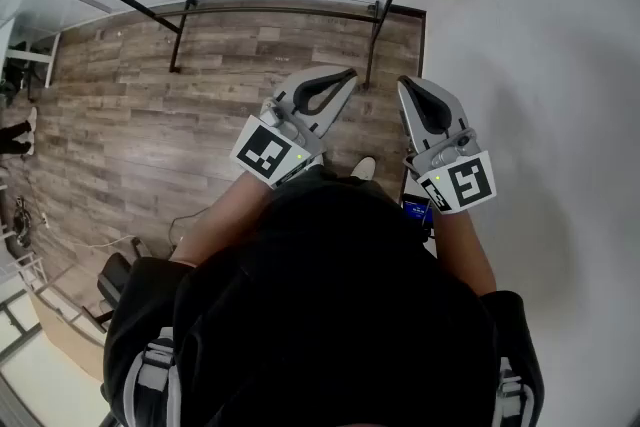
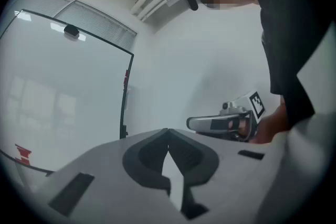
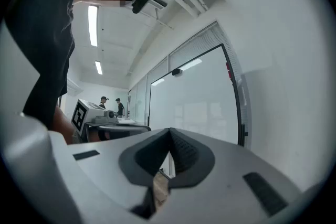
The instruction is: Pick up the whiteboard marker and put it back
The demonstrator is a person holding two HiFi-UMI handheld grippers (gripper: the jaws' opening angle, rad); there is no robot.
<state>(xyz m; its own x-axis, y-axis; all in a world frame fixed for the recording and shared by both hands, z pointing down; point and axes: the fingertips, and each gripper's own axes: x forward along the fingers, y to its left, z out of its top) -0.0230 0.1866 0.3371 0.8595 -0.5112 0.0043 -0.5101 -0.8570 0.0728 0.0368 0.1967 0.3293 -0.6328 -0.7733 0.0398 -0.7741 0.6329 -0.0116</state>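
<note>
left gripper has its jaws pressed together with nothing between them. the right gripper is closed on empty air in the same way. neither one carries the whiteboard marker. a small red thing sits on the whiteboard, just above its bottom edge and toward its left corner. it is too small to tell whether that is the marker. the head view shows the same red spot well apart from both grippers.

the two grippers are held side by side, near each other but not touching. both are level and point toward the board, each with its marker cube toward the person's body.

the whiteboard has a thin black frame and stands on black posts over a wood-plank floor. a plain white wall runs along the right side. in the right gripper view, two people stand far off under long ceiling lights.
</note>
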